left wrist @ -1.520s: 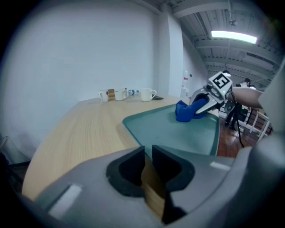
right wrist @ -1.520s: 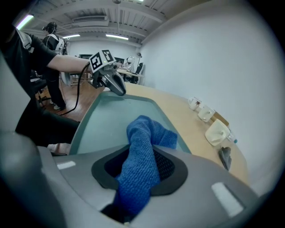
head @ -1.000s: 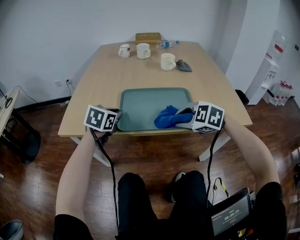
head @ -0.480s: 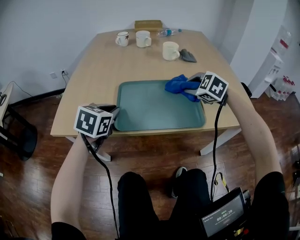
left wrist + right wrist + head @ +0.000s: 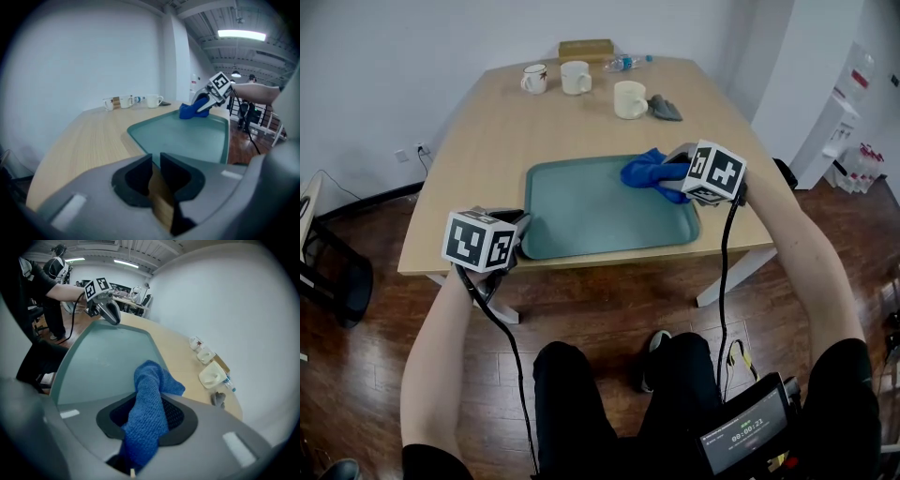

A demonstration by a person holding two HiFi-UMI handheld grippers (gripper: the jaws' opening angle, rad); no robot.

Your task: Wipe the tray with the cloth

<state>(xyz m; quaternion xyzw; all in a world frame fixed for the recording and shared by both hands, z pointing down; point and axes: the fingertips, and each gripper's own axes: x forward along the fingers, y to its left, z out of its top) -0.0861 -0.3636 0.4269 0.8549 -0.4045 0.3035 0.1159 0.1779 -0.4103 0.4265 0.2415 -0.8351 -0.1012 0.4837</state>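
- The table (image 5: 487,159) carries everything. The teal tray (image 5: 581,211) lies between the two grippers, reaching from just in front of the left one to under the right one.
- No dirt, streak or wet mark shows on the tray, so I cannot judge how much is already wiped. The wiping looks under way, with the wide floor on the left gripper's side possibly still to cover.
- The blue cloth (image 5: 642,172) is clamped in the right gripper (image 5: 673,169). Its jaws are closed on a thick fold, and the loose end trails ahead of them onto the tray's far corner.
- The left gripper (image 5: 517,225) sits at the tray's near corner, well apart from the cloth. Its jaws are almost together, with only a thin slit showing table wood, and nothing is visibly held.
- Whether the left gripper presses on the tray's rim to steady it is hidden under its body.
- How firmly the cloth bears on the tray is hard to tell, because the right gripper covers the contact.
- The mugs (image 5: 629,98) and a small grey thing (image 5: 666,108) lie beyond the right gripper, too small to make out.
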